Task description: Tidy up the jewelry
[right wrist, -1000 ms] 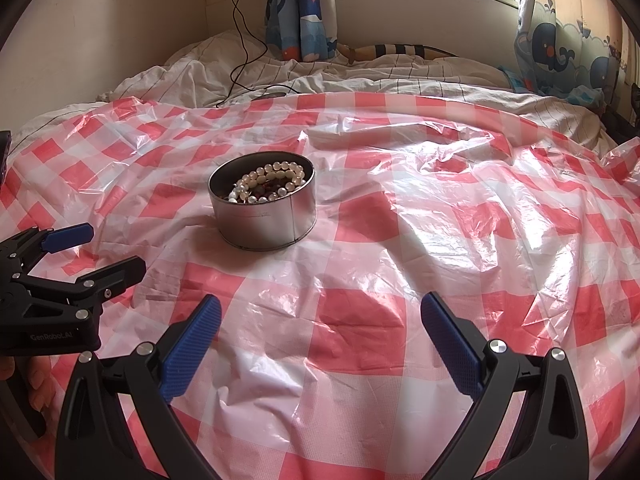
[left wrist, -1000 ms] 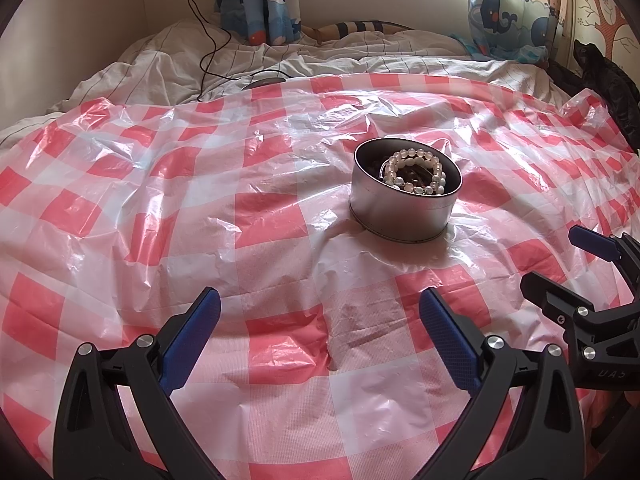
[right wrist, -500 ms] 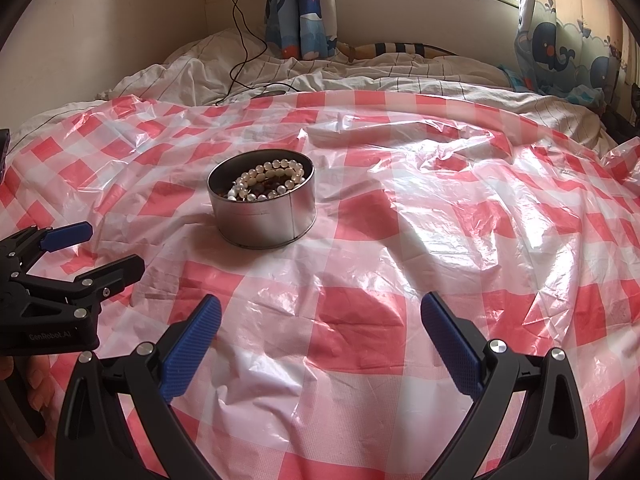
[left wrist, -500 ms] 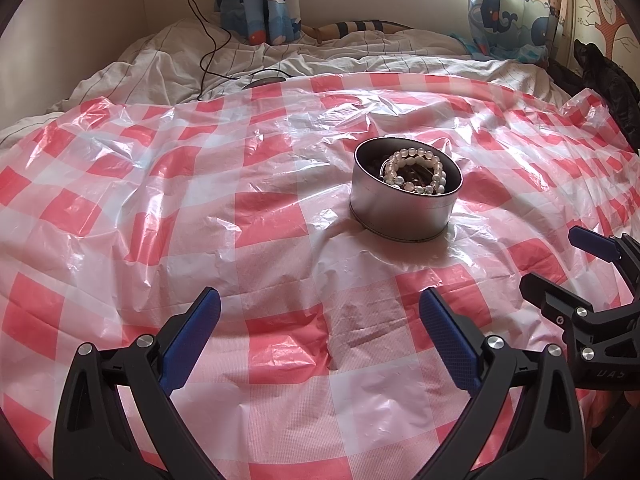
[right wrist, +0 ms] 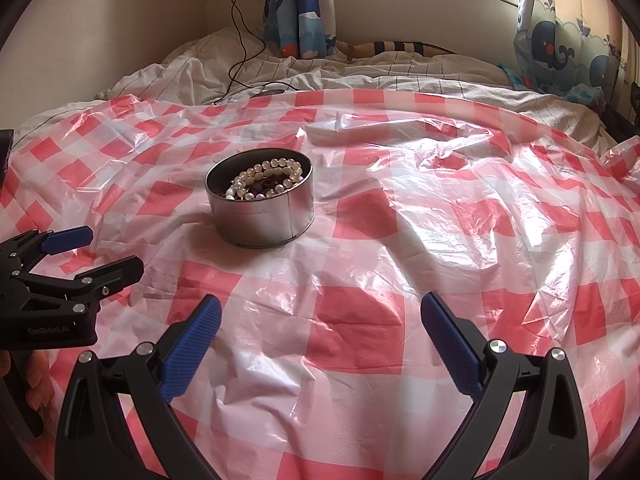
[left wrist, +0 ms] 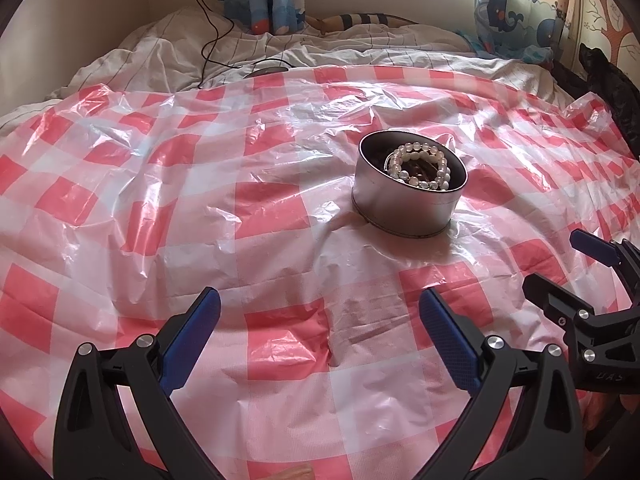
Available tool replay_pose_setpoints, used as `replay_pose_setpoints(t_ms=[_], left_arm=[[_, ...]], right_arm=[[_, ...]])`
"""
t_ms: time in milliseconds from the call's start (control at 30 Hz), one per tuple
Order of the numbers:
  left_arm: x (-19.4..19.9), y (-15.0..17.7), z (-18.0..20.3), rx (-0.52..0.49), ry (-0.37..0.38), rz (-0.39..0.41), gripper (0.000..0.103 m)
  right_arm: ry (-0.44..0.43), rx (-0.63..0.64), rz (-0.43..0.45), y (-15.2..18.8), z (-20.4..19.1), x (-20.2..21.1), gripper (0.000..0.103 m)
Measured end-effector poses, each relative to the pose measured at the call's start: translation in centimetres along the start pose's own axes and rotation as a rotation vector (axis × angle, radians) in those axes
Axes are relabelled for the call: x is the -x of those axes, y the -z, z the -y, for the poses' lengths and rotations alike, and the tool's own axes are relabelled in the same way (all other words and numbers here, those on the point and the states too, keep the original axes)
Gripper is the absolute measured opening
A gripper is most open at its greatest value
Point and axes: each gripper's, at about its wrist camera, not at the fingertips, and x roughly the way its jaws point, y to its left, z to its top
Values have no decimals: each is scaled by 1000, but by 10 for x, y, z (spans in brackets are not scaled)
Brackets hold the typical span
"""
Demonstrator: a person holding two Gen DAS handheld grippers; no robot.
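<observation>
A round silver tin (left wrist: pixel 404 208) stands upright on the red-and-white checked plastic sheet (left wrist: pixel 200 200). White pearl bracelets (left wrist: pixel 420 166) and darker beads lie inside it. The tin also shows in the right wrist view (right wrist: pixel 262 216), with the pearls (right wrist: pixel 266 180) on top. My left gripper (left wrist: pixel 318 312) is open and empty, near and left of the tin. My right gripper (right wrist: pixel 320 316) is open and empty, near and right of the tin. Each gripper shows in the other's view: the right one (left wrist: pixel 560 260), the left one (right wrist: pixel 108 254).
The sheet covers a bed with rumpled white striped bedding (right wrist: pixel 360 72) at the far side. A black cable (right wrist: pixel 240 52) runs down from a wall plug onto the bedding. Whale-print curtains (right wrist: pixel 304 8) hang behind. A dark object (left wrist: pixel 608 80) lies at the right edge.
</observation>
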Motion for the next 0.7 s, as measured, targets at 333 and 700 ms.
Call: replay_pose_setpoints(t_ms=[333, 700], left_arm=[[0, 0, 1, -2, -11, -4, 96], [-2, 1, 1, 2, -18, -15, 96]], right_arm=[[1, 0, -1, 0, 0, 0, 96], [1, 0, -3, -2, -1, -1, 96]])
